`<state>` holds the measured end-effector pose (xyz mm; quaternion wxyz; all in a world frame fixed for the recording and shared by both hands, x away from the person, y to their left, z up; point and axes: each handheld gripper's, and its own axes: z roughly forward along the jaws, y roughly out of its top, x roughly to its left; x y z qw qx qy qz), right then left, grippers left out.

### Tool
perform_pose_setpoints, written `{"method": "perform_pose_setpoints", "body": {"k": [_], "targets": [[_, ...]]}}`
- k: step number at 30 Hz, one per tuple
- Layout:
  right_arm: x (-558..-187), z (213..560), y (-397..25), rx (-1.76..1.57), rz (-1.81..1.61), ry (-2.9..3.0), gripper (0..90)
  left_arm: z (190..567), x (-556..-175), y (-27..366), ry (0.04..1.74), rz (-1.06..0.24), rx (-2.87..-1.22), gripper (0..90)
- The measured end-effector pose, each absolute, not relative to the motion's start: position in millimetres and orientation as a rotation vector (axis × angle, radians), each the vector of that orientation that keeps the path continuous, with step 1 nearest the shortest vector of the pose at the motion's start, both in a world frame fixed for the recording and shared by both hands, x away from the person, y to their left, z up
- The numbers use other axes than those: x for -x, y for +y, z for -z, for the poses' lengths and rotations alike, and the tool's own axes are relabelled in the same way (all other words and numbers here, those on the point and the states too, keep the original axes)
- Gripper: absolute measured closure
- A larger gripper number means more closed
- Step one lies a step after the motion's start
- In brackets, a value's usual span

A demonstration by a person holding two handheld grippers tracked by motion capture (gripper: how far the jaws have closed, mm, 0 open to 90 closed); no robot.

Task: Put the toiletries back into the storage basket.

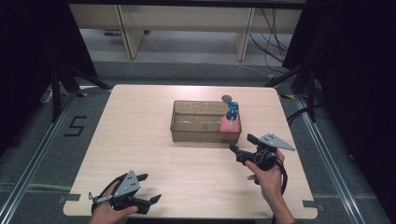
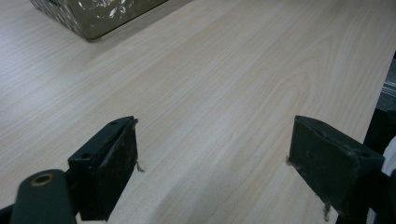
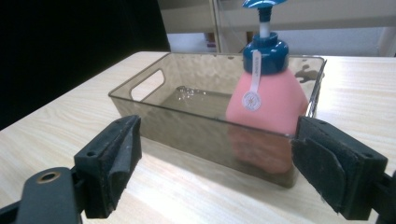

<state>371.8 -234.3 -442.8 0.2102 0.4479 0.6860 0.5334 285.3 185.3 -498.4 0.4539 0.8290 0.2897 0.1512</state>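
Note:
A pink pump bottle with a blue pump top stands upright in the right end of a clear brownish bin at the table's middle. My right gripper is open just in front of the bin's right end, jaws wide, nothing between them. Near the table's front left edge, my left gripper is open over bare wood. A corner of the bin appears at the top left of the left gripper view.
A small round grey object lies on the table just behind the bin's right end. Dark stands and cables flank the table on the floor. Light wooden furniture legs stand beyond the far edge.

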Motion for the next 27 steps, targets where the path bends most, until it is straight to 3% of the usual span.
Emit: {"method": "perform_pose_setpoints", "body": {"k": [27], "targets": [[-351.8, 450.3, -231.8, -1.208, -1.523, 1.935, 16.5, 497.7, -282.7, 188.0, 0.702, -0.389, -2.068, 15.1]]}}
